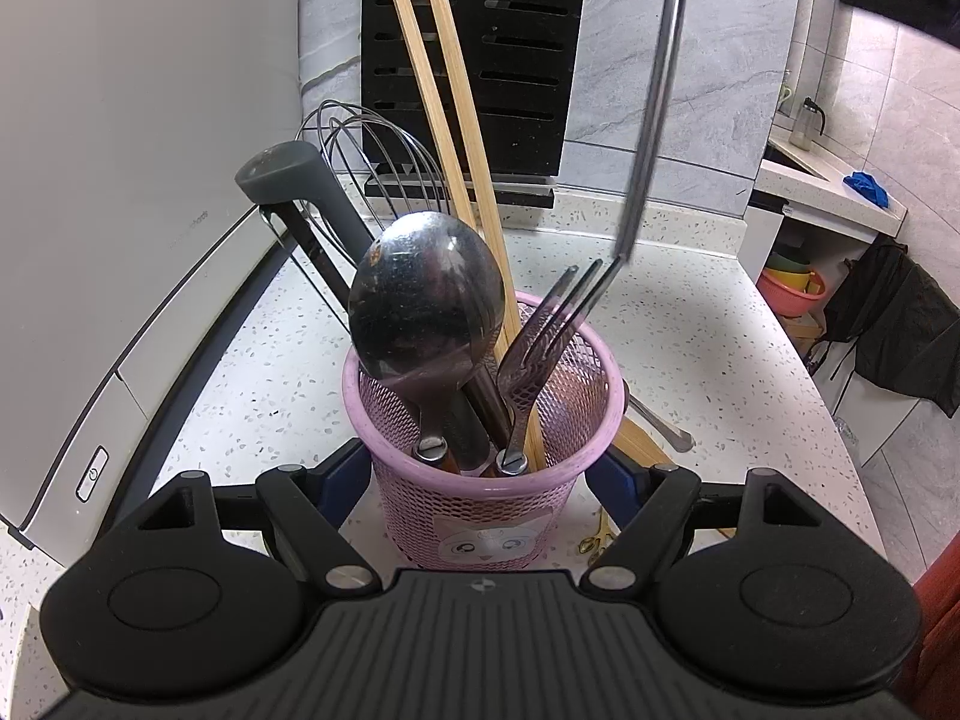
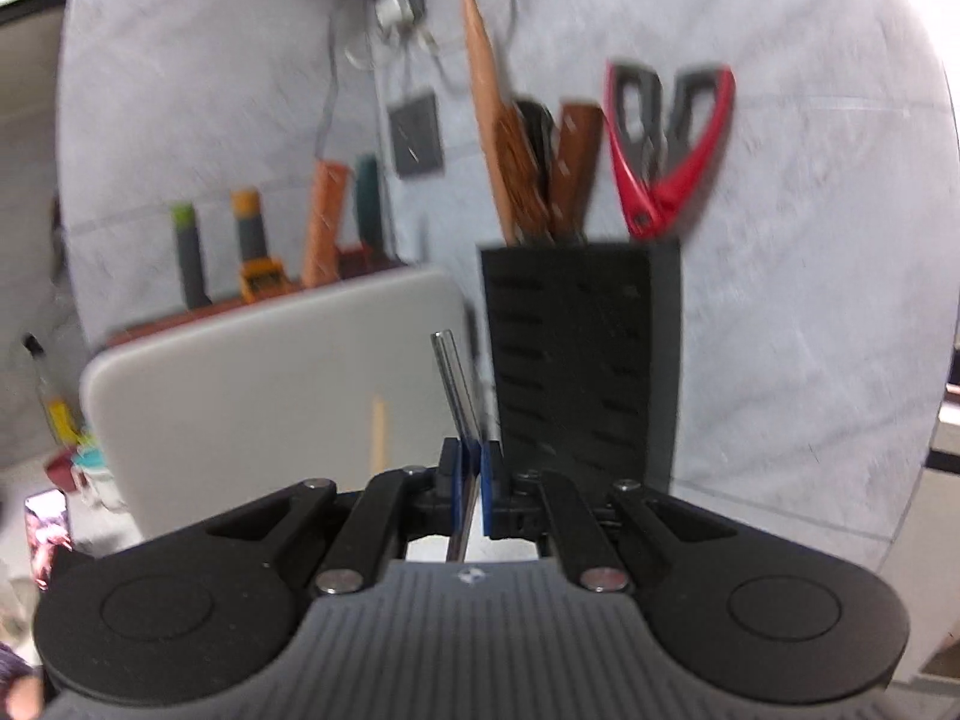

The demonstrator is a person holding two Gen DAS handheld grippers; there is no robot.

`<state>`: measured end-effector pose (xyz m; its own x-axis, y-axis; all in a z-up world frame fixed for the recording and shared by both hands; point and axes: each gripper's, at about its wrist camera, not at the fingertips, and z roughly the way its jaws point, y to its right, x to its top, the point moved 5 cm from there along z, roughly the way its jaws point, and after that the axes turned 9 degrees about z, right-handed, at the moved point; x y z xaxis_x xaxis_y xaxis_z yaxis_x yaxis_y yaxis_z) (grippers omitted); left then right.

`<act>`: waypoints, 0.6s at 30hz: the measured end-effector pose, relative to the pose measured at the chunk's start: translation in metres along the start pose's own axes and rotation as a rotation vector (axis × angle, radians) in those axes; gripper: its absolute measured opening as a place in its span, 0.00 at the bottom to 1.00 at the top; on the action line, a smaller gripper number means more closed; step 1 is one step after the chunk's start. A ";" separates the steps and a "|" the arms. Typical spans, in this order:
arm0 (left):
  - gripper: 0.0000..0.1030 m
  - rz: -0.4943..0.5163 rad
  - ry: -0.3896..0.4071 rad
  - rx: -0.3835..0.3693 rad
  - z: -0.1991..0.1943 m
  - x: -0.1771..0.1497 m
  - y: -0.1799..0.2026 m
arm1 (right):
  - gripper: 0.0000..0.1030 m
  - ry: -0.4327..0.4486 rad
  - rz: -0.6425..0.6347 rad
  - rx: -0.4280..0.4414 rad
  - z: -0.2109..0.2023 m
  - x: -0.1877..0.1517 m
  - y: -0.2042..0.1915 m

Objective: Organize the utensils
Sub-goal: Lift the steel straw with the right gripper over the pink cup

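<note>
A pink mesh basket (image 1: 480,480) stands on the white speckled counter (image 1: 690,330). It holds a big dark spoon (image 1: 426,294), a fork (image 1: 528,354), two long wooden chopsticks (image 1: 444,96), a wire whisk (image 1: 372,144) and a dark-handled tool (image 1: 288,174). My left gripper (image 1: 480,468) has its blue pads (image 1: 345,474) against both sides of the basket. My right gripper (image 2: 474,468) is shut on a slim metal utensil (image 2: 453,384). In the left wrist view that utensil (image 1: 654,108) hangs down from the top right, its lower end just over the fork's tines.
A black slotted knife block (image 1: 474,60) (image 2: 576,360) stands against the grey wall, with knife handles and red scissors (image 2: 666,150) in it. A large grey appliance (image 1: 120,180) fills the left. More utensils (image 1: 654,432) lie behind the basket. The counter's curved edge (image 1: 822,396) runs on the right.
</note>
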<state>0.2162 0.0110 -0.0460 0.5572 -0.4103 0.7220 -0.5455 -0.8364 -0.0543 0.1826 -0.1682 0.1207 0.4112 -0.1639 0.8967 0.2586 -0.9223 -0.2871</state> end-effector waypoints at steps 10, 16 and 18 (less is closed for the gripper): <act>0.88 0.000 -0.001 0.000 0.000 0.000 0.000 | 0.02 -0.024 -0.064 0.086 0.006 -0.017 -0.031; 0.88 0.000 -0.001 0.000 0.000 0.000 0.000 | 0.02 -0.057 -0.072 0.089 0.015 -0.031 -0.033; 0.88 0.000 -0.001 0.000 0.000 0.000 0.000 | 0.03 -0.062 -0.072 0.090 0.019 -0.037 -0.032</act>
<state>0.2163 0.0110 -0.0461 0.5575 -0.4108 0.7214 -0.5454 -0.8364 -0.0548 0.1756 -0.1258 0.0910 0.4411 -0.0744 0.8944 0.3654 -0.8953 -0.2547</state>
